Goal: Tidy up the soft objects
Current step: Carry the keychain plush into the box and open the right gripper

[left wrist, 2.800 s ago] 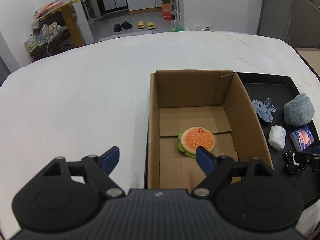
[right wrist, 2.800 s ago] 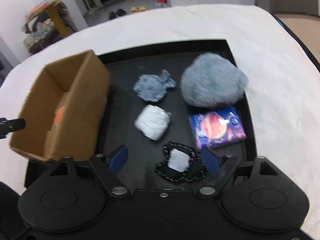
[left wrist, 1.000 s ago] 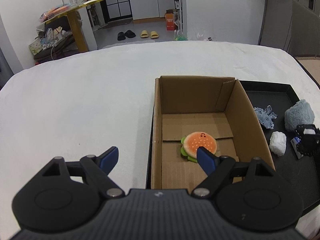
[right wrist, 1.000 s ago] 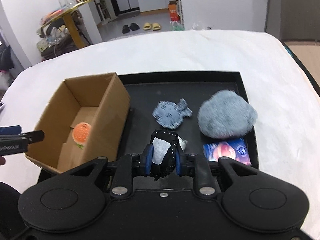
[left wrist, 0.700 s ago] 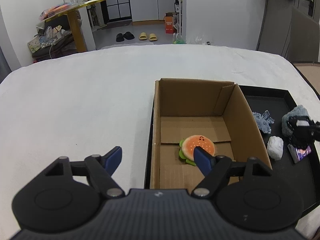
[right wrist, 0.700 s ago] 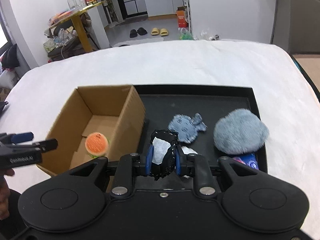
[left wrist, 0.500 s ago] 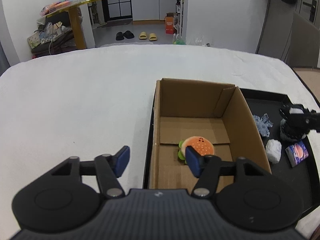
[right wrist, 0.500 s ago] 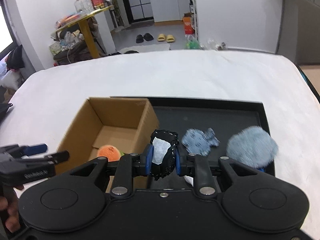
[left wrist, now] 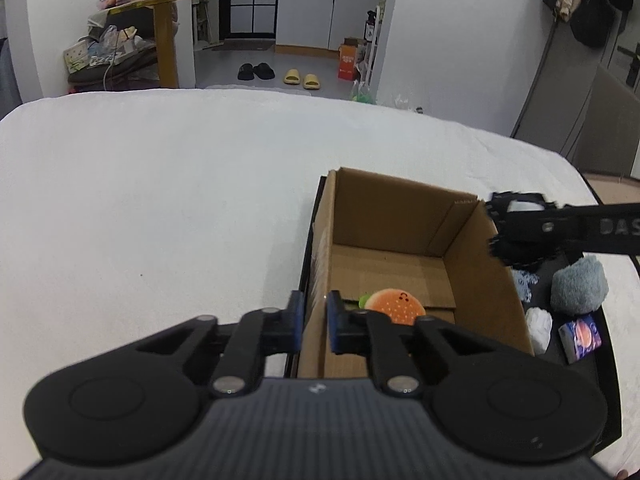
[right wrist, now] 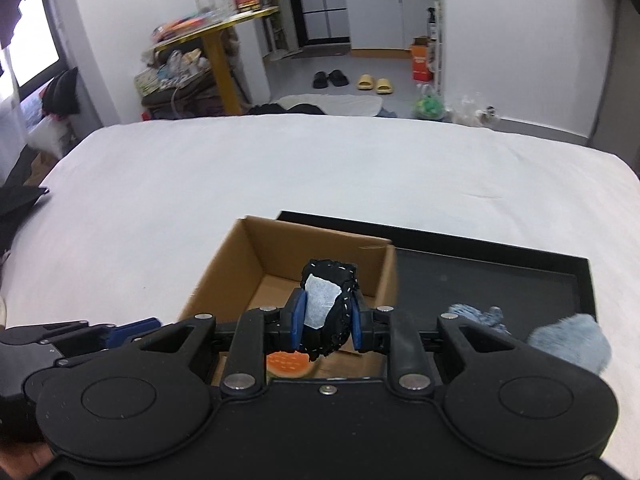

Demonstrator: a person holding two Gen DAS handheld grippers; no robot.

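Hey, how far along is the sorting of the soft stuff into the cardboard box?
Done: the burger plush lies in the cardboard box. In hand: the right claw grips the black pouch above the box, while the left claw is closing on the box's near wall. Left on the black tray: the fluffy grey ball, blue plush, white bundle and planet-print packet.

Burger plush (right wrist: 289, 363) mostly hidden behind right claw (right wrist: 326, 318) housing in the right wrist view; in the left view the left claw (left wrist: 313, 322) covers its near edge. Blue-white rag (left wrist: 525, 283) partly behind cardboard box (left wrist: 488, 280) wall. Tray (left wrist: 606, 344) cut off by the frame's right edge. Black mesh pouch (right wrist: 330, 304) lower half hidden between the pads. Print on the small planet-pattern pack (left wrist: 580, 334) too small to read.
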